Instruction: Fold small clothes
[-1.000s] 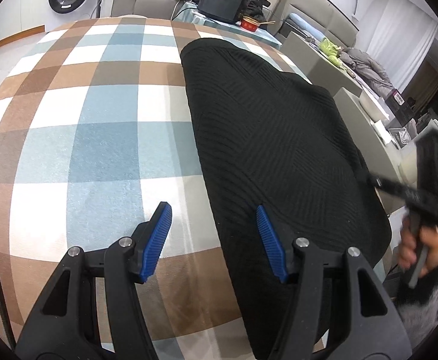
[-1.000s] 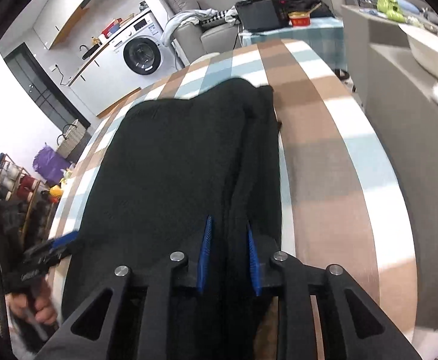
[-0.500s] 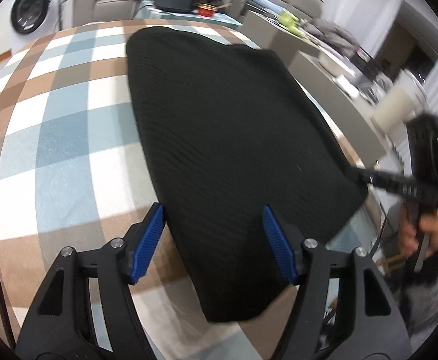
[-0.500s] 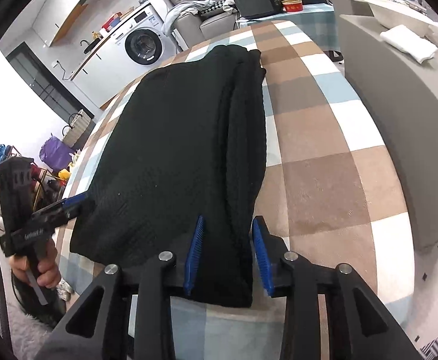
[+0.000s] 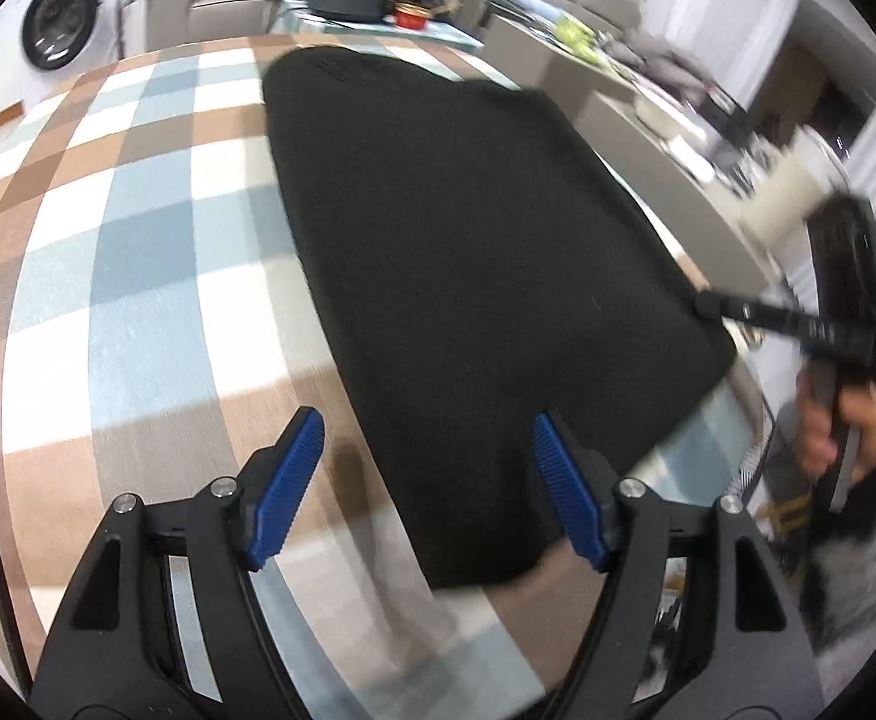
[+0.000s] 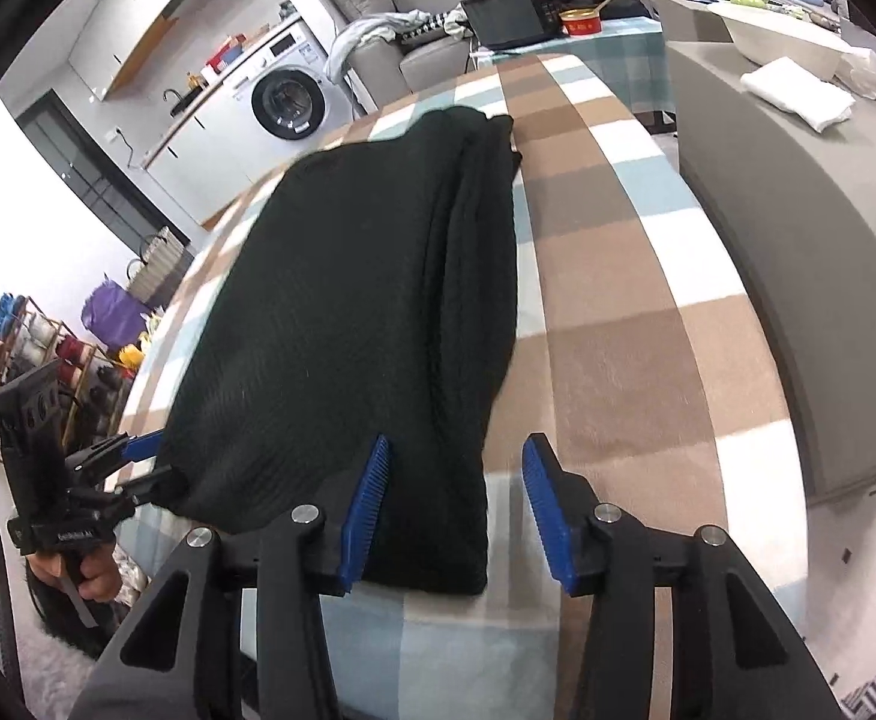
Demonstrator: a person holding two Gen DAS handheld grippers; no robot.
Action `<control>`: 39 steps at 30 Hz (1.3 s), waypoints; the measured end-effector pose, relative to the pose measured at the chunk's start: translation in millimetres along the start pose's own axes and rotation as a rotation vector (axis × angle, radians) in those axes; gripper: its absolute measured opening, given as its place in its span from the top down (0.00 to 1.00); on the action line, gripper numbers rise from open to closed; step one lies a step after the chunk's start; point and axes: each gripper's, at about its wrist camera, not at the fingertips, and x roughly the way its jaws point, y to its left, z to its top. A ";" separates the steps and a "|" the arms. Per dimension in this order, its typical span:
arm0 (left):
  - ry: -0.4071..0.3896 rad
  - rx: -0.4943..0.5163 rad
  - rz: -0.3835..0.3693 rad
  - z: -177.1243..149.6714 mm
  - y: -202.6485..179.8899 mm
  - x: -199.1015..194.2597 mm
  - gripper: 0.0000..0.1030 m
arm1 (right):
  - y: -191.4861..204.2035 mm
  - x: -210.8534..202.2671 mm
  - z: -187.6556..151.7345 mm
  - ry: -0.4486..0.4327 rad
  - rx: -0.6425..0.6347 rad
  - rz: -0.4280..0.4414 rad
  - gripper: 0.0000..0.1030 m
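Black ribbed knit garment (image 5: 474, 276) lies folded lengthwise on the counter's brown, blue and white checked cloth (image 5: 138, 276), its near end at the counter's front edge. We see our left gripper (image 5: 426, 480) with jaws opening — the garment's near corner shows between the blue pads (image 5: 288, 480), not pressed by them. Our right gripper (image 6: 456, 498) also has jaws opening; the garment's near right corner lies between them, loose. A white washing machine (image 6: 285, 99) stands beyond — and a grey sofa (image 6: 798, 192) runs alongside.
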 end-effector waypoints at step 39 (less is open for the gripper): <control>-0.104 -0.211 0.076 47.2 86.5 20.4 0.81 | 55.6 91.7 72.8 0.022 -0.077 0.088 0.77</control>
